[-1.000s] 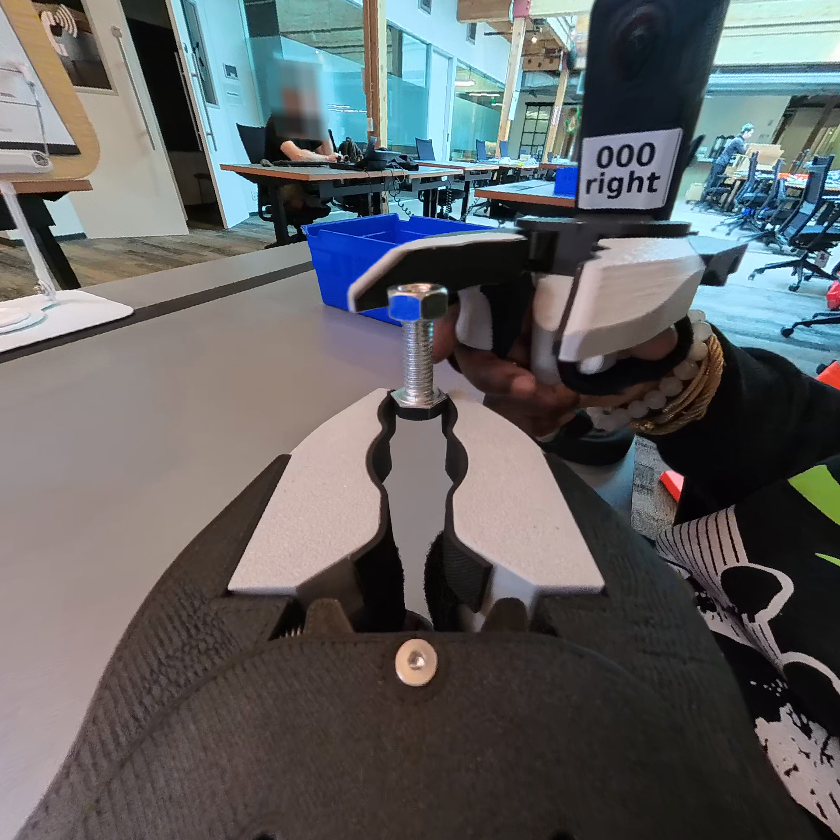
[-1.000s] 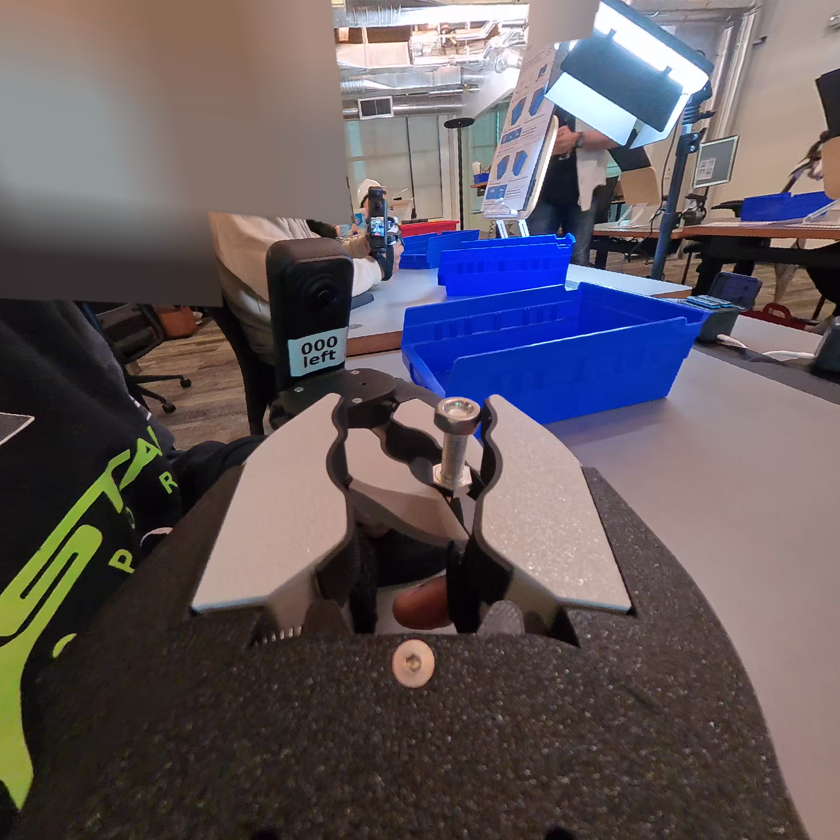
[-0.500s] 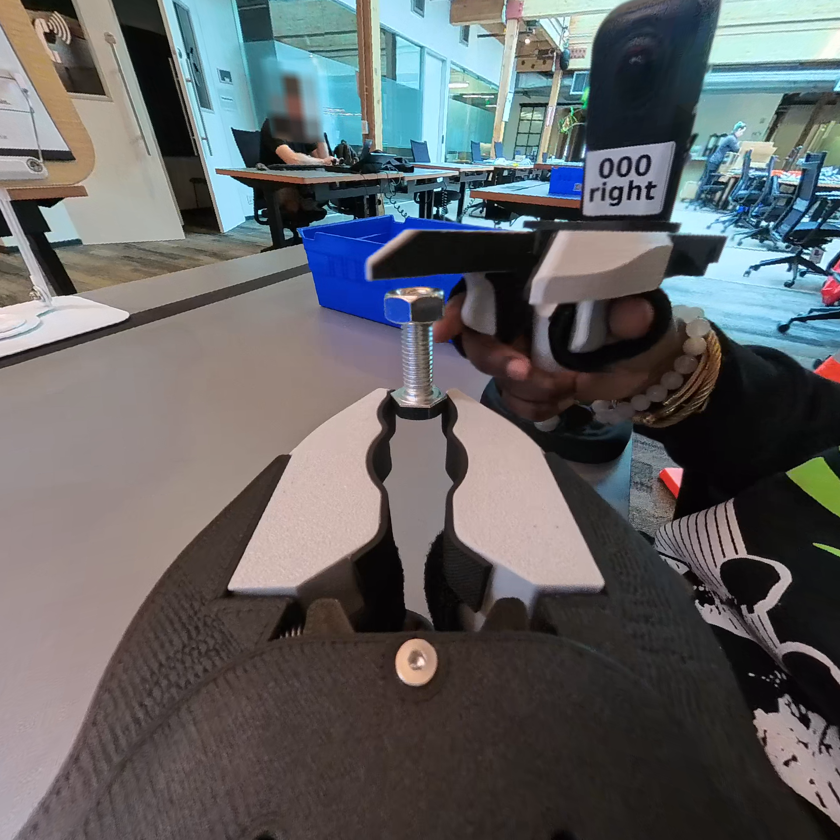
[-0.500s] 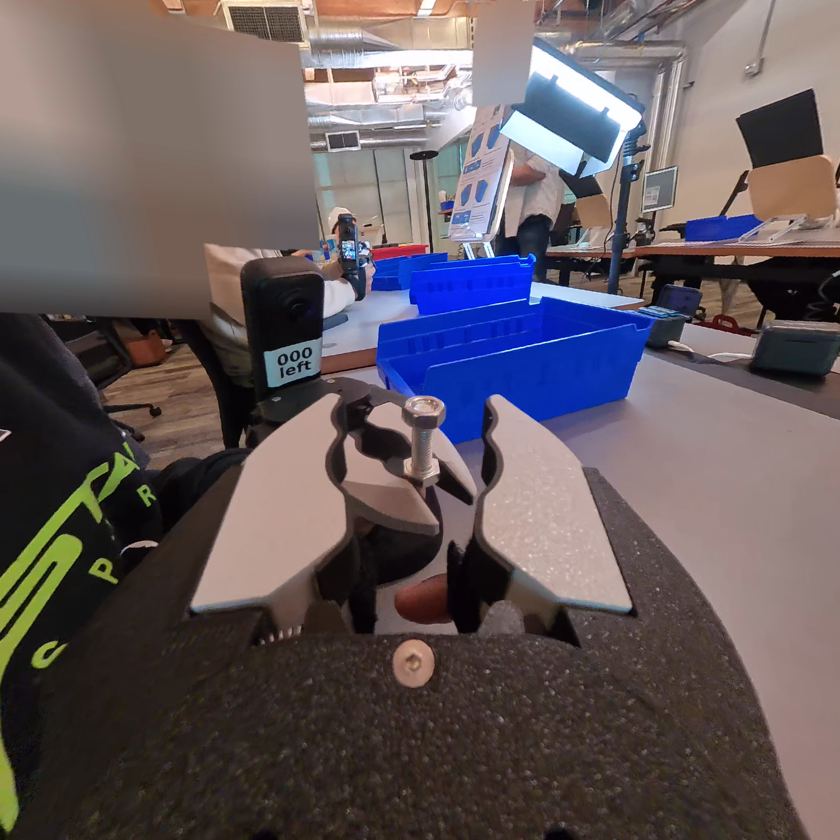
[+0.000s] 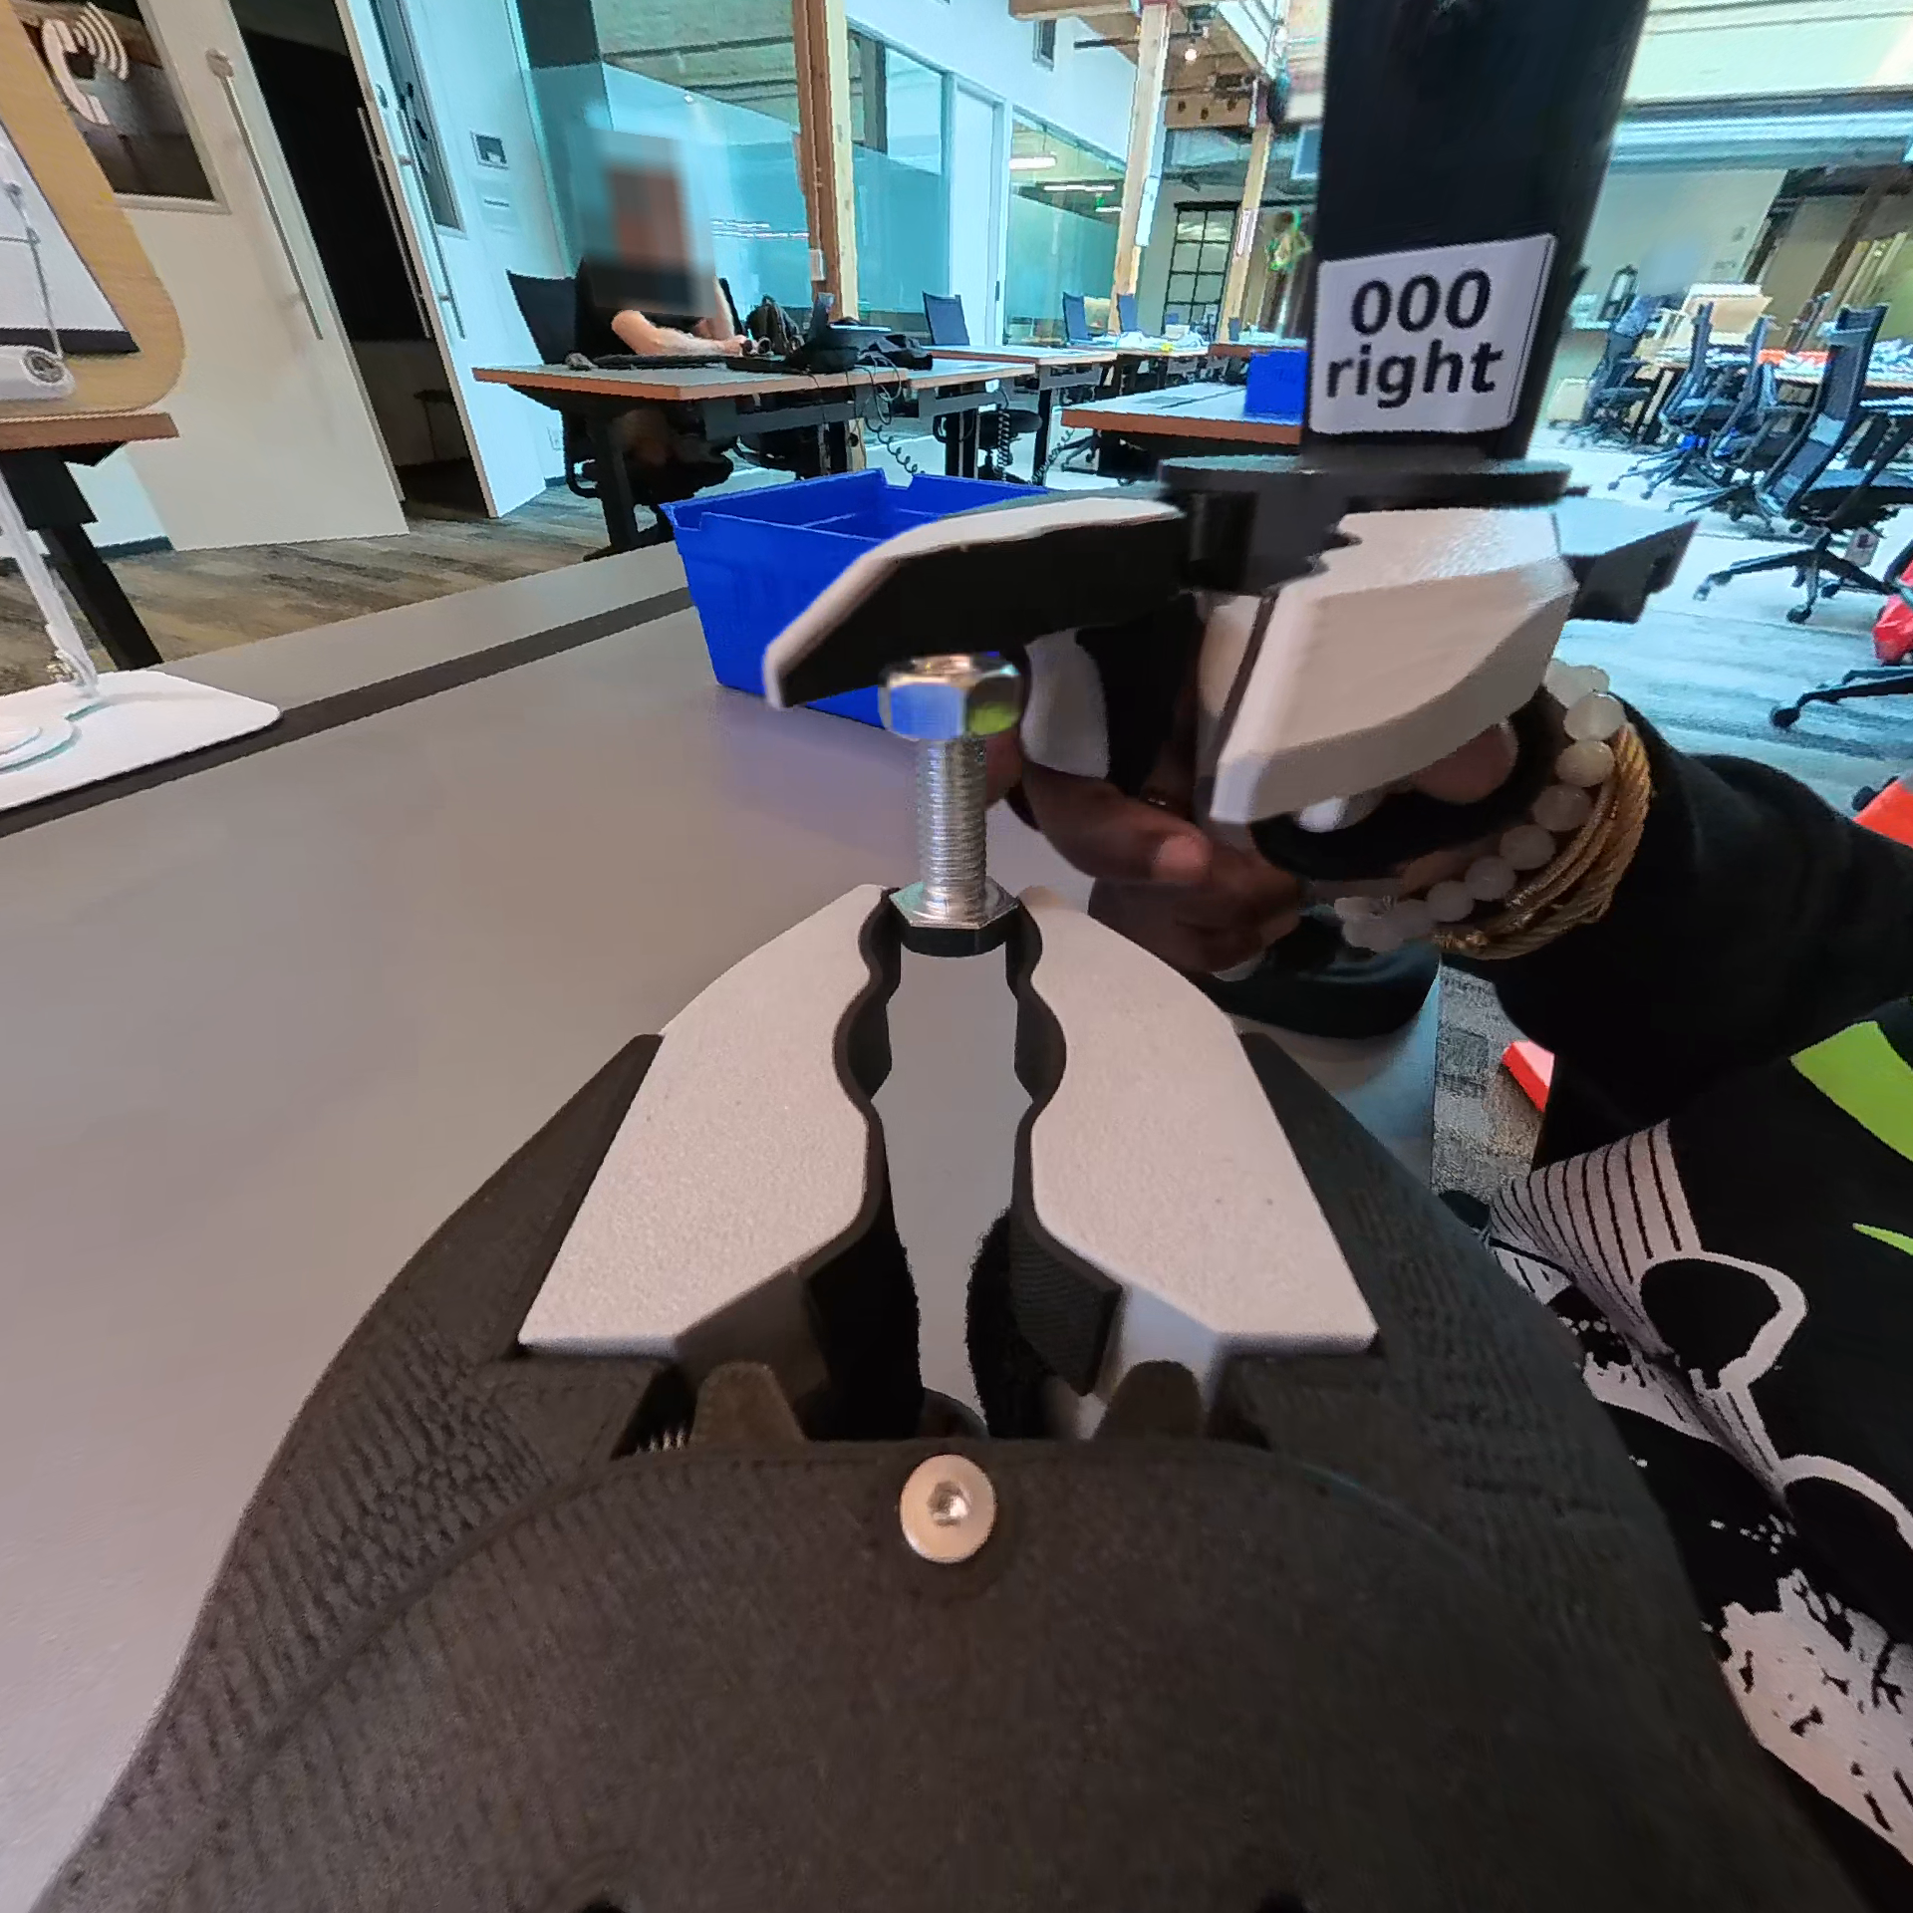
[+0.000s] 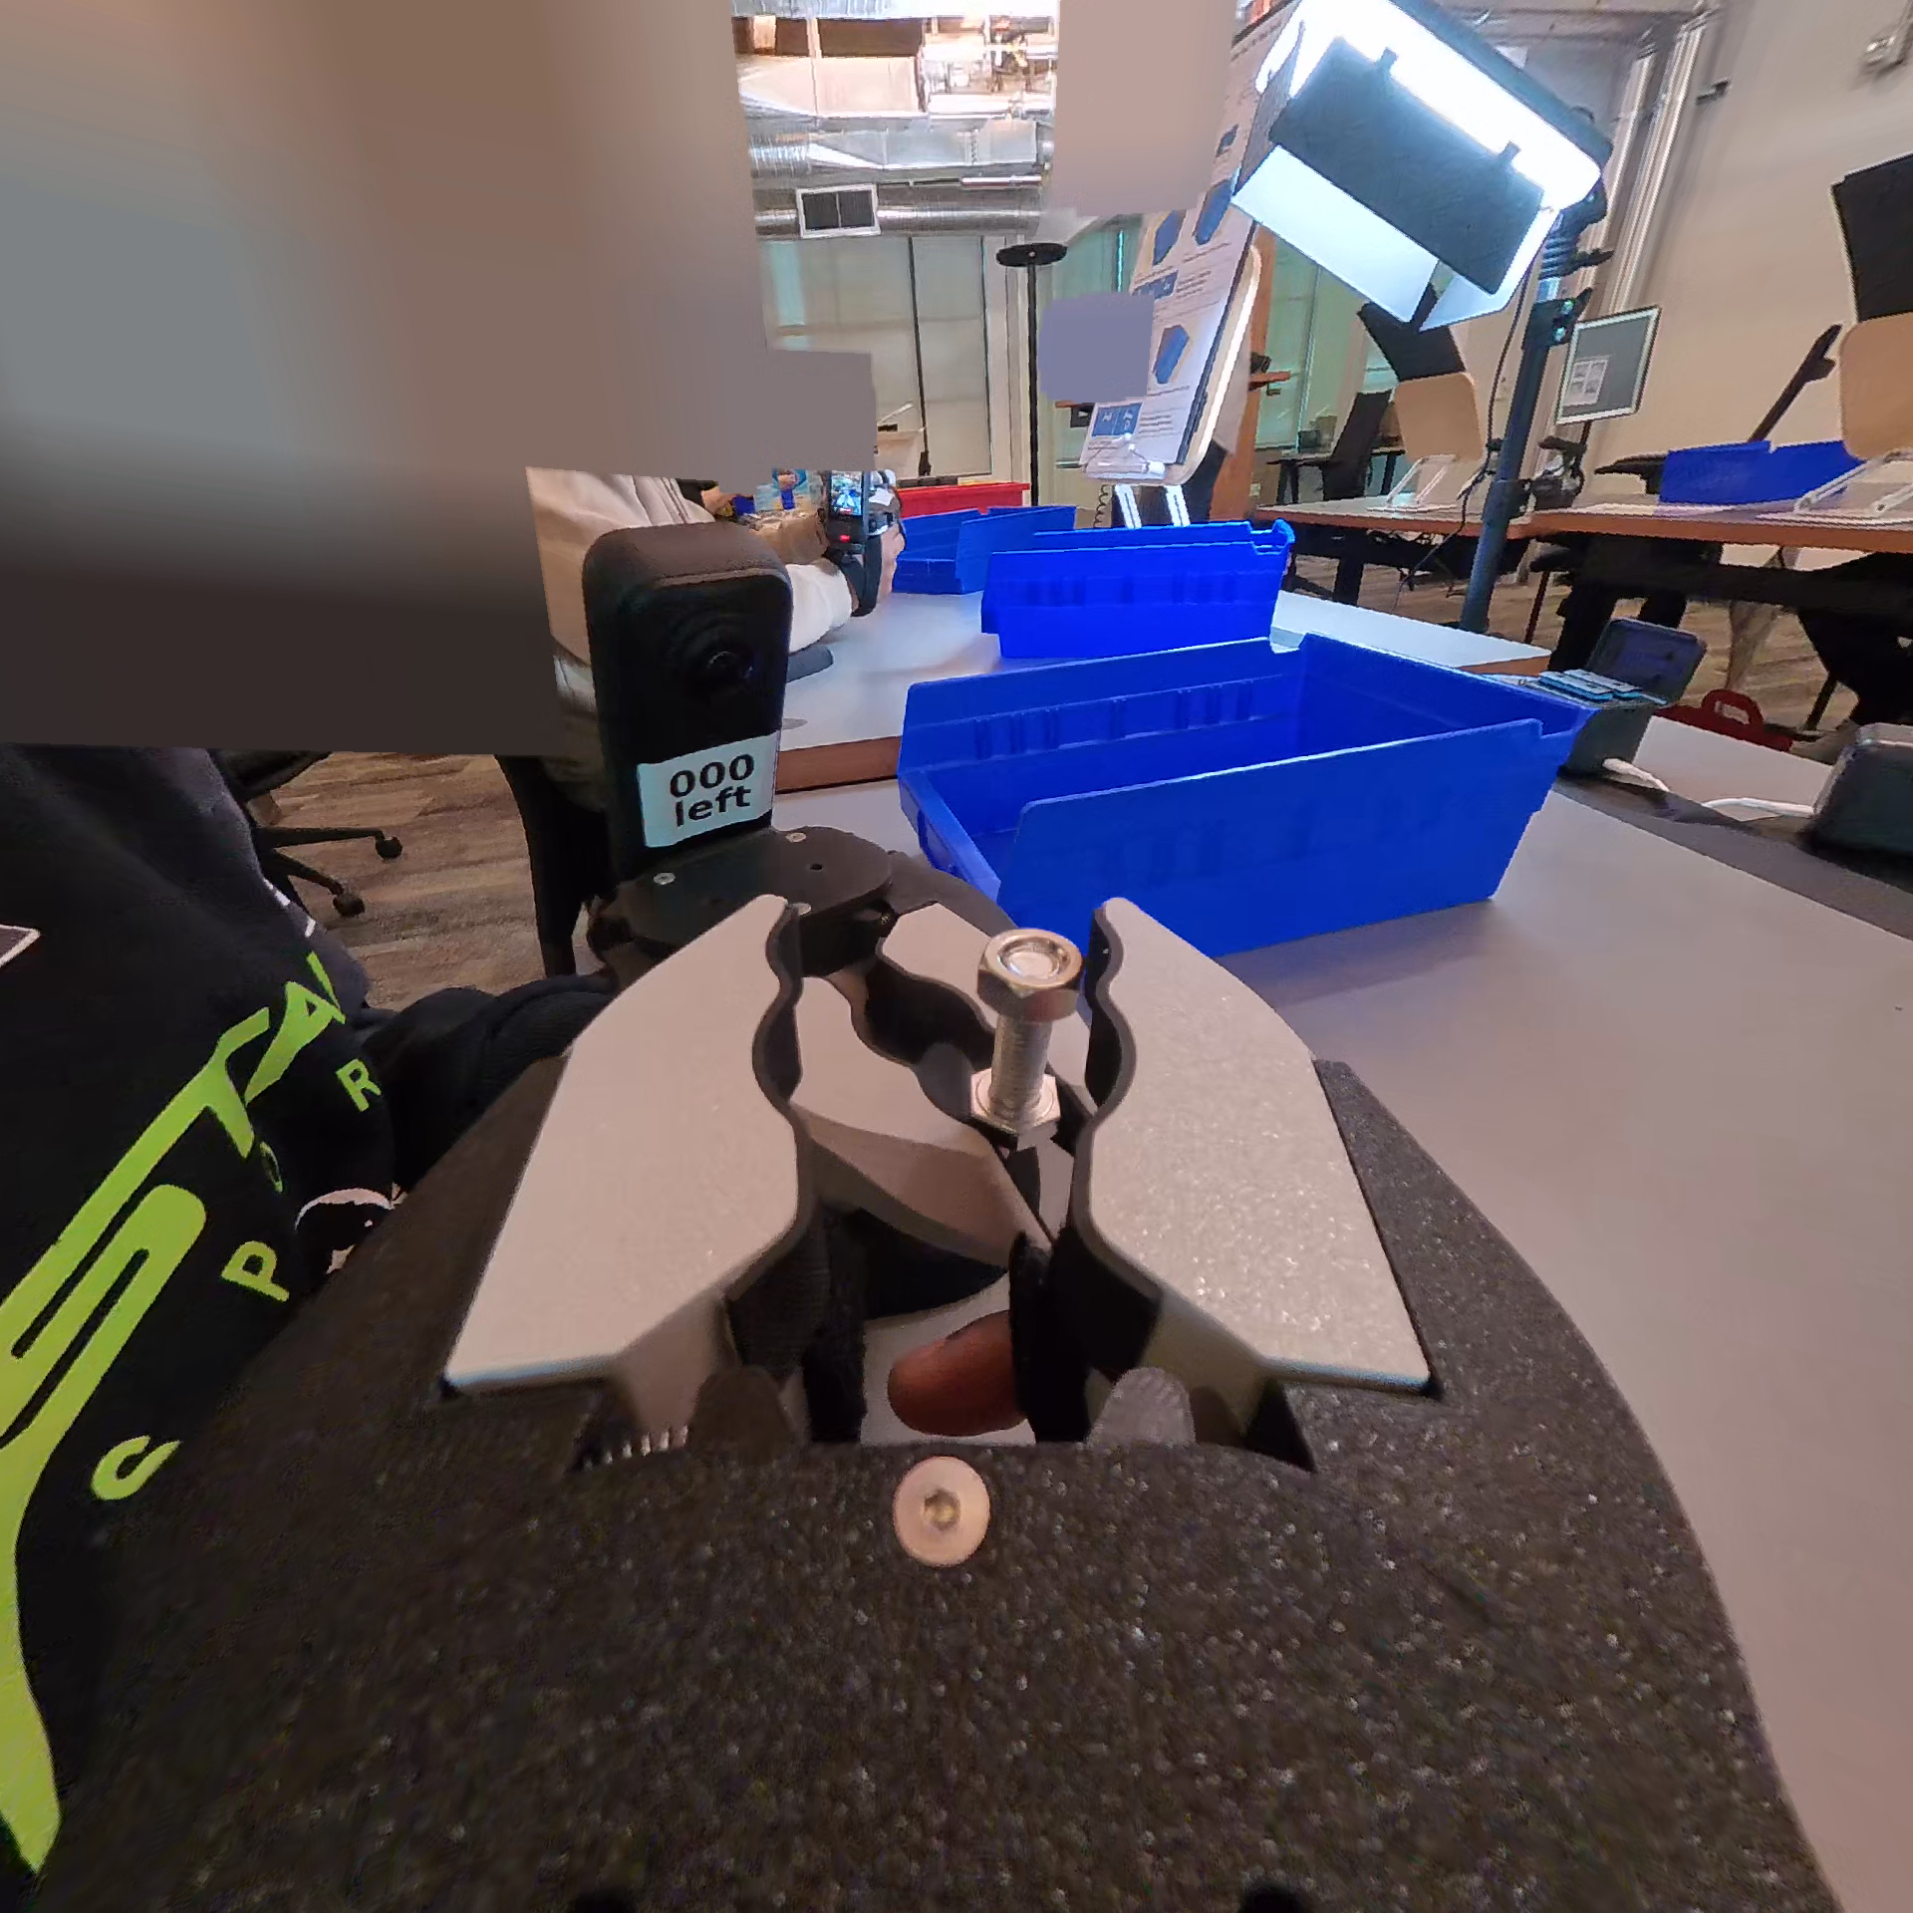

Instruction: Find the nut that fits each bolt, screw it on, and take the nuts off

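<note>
A grey table (image 5: 362, 932) fills the foreground of an open office. Blue plastic bins (image 6: 1242, 818) sit on it. Beyond stand wood-topped desks (image 5: 745, 383), black office chairs (image 5: 1781, 435), glass partitions (image 5: 911, 207) and timber posts (image 5: 828, 207). A bright panel light (image 6: 1418, 176) hangs on a stand; ducts (image 6: 890, 155) run overhead.
</note>
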`<state>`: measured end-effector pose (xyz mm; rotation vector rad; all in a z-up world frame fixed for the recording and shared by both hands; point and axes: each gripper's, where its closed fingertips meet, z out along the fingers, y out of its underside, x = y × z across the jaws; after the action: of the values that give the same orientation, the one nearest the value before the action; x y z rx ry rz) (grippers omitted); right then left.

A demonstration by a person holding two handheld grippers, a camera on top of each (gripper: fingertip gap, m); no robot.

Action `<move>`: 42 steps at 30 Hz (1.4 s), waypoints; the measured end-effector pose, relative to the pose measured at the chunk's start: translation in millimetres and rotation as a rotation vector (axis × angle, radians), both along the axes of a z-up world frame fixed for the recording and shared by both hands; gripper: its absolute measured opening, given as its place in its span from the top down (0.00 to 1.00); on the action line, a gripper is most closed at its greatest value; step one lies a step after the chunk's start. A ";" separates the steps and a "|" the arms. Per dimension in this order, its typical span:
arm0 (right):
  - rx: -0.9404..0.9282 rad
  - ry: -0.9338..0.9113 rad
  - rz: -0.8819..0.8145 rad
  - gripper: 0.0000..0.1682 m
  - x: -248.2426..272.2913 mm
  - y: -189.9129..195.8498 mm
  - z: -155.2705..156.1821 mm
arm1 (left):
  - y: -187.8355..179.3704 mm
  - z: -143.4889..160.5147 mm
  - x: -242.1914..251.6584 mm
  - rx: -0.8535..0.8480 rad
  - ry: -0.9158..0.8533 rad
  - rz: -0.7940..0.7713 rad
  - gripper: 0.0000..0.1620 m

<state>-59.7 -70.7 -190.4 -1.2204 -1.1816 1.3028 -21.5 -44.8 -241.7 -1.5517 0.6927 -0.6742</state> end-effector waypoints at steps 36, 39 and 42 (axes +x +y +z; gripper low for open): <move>0.010 -0.019 -0.001 0.62 -6.3 -3.7 -8.4 | 0.8 -5.1 3.1 0.013 0.071 0.027 0.88; 0.002 -0.011 -0.010 0.62 -2.8 -3.3 -7.5 | 1.1 -3.7 1.8 0.013 0.057 0.031 0.88; -0.013 0.002 -0.023 0.64 2.6 -1.8 -7.0 | 2.4 -2.5 -0.5 0.007 0.041 0.041 0.88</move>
<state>-57.1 -72.5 -197.4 -1.2381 -1.1566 1.2958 -22.0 -42.4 -244.2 -1.5728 0.6909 -0.6100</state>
